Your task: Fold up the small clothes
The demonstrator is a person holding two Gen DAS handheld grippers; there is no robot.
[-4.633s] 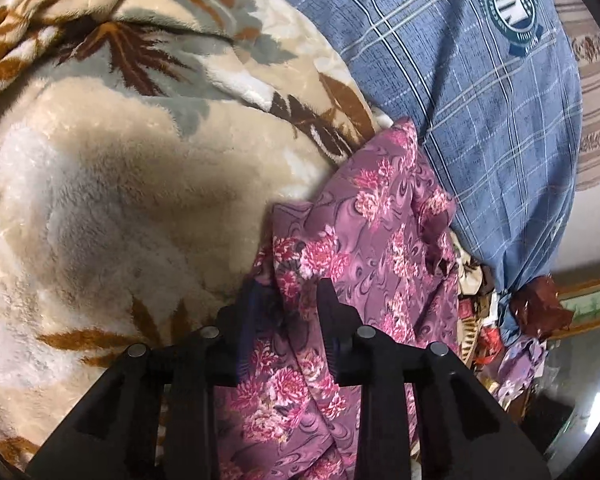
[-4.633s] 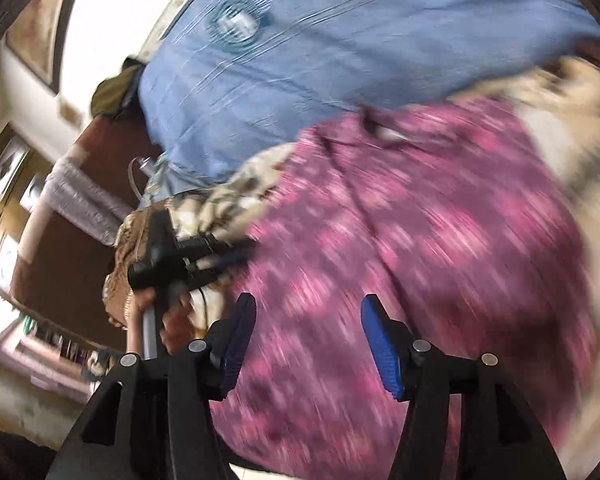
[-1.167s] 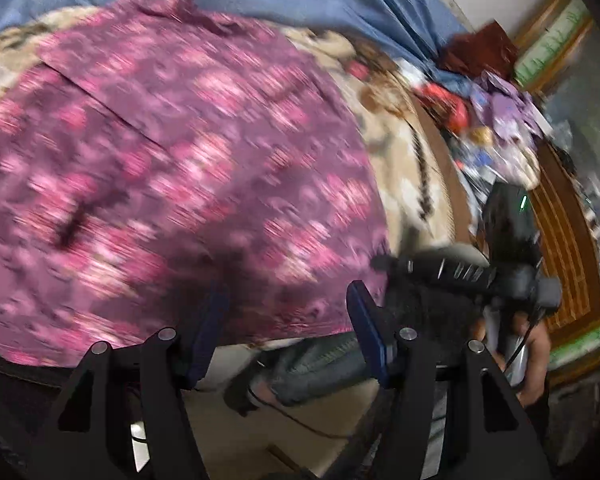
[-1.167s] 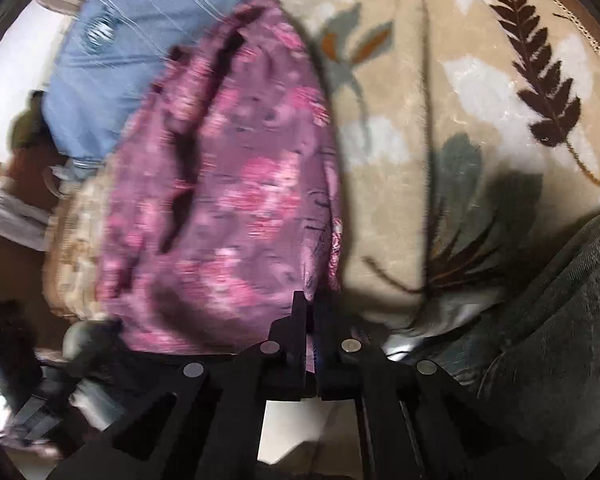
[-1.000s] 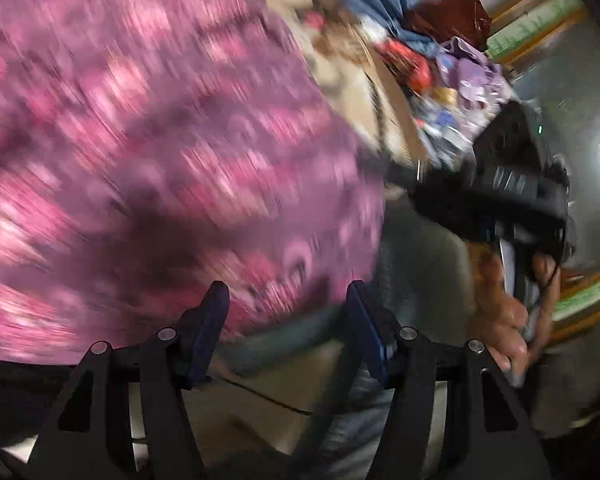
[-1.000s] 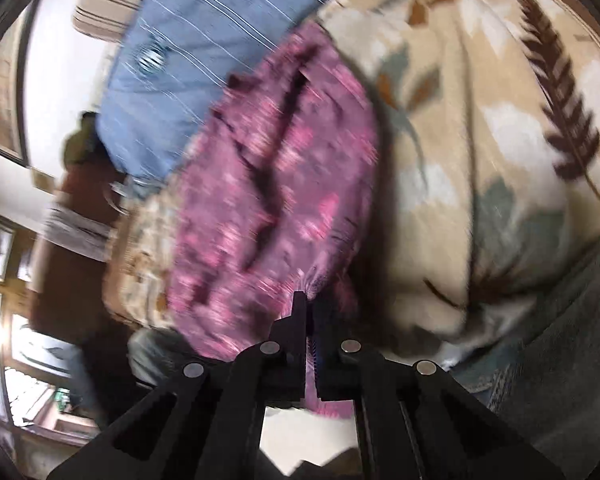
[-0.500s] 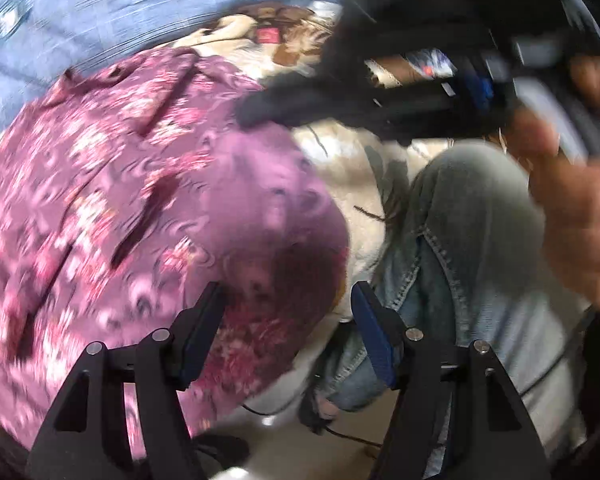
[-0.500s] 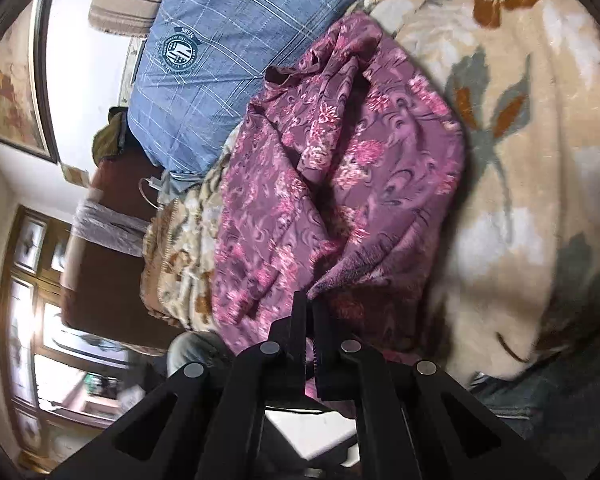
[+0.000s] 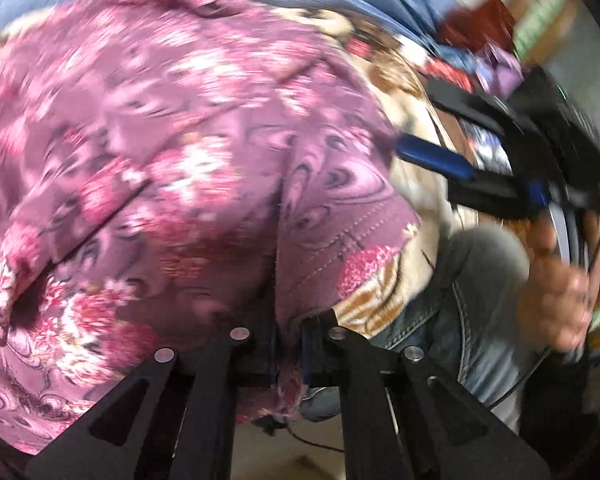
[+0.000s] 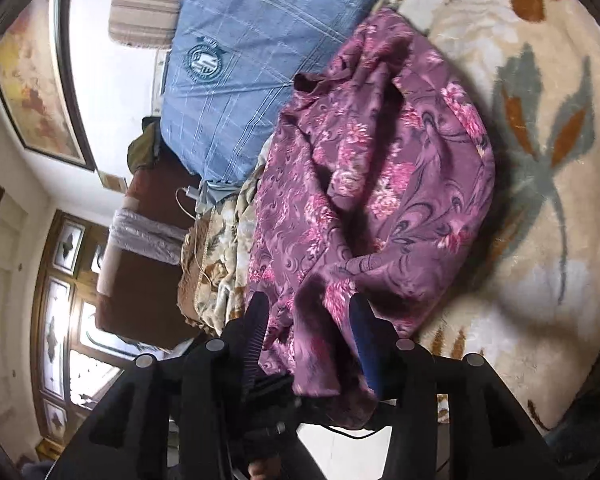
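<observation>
A purple floral garment point(image 9: 172, 184) lies crumpled on a beige leaf-patterned blanket point(image 10: 548, 208); it also shows in the right wrist view point(image 10: 380, 184). My left gripper point(image 9: 288, 332) is shut on the garment's near hem, with cloth pinched between its fingers. My right gripper point(image 10: 306, 320) is open, its fingers either side of a hanging fold of the garment at the bed's edge. It also shows in the left wrist view point(image 9: 440, 156), to the right of the garment, blurred by motion.
A blue checked cover point(image 10: 260, 48) lies beyond the garment. The person's jeans-clad leg point(image 9: 472, 300) and hand point(image 9: 560, 292) are at the right. A brown chair point(image 10: 140, 260) and windows stand left of the bed. Clutter point(image 9: 480, 52) sits at the far right.
My left gripper has shut on the garment's hem; it was open half a second ago. My right gripper has opened and let go of the cloth it was pinching.
</observation>
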